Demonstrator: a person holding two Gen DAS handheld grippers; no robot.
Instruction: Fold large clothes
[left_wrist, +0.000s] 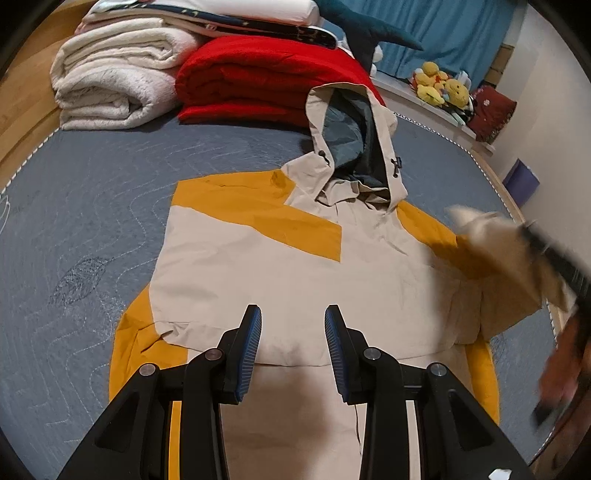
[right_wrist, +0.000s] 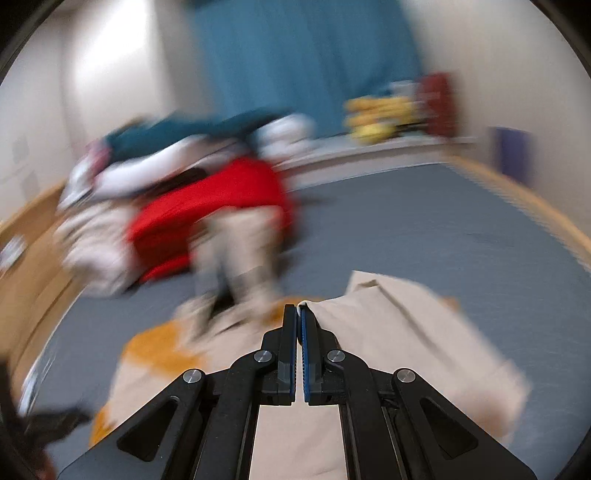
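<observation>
Here the jacket (left_wrist: 280, 266) is lying face-down-flat on the grey bed cover (left_wrist: 92, 206), its long axis running from the hood (left_wrist: 351, 147) at 12 o'clock down to the hem at 6 o'clock, right under the left gripper (left_wrist: 293, 325). That gripper is hovering with its jaws spread wide and nothing between them, pointing straight up the garment's midline. The right gripper (right_wrist: 298, 314) is pressing its jaws together on a beige fold that looks like the right sleeve (right_wrist: 406, 332), lifted off the bed at about 3 o'clock of the body in the left wrist view; both views of it are blurred. Judging from this, the sleeve is going to need carrying toward 9 o'clock, across the chest. The red blanket (left_wrist: 258, 85) and white blankets (left_wrist: 110, 81) are sitting stacked at 11 o'clock beyond the hood, touching or nearly touching it, but well apart from the sleeve's path
</observation>
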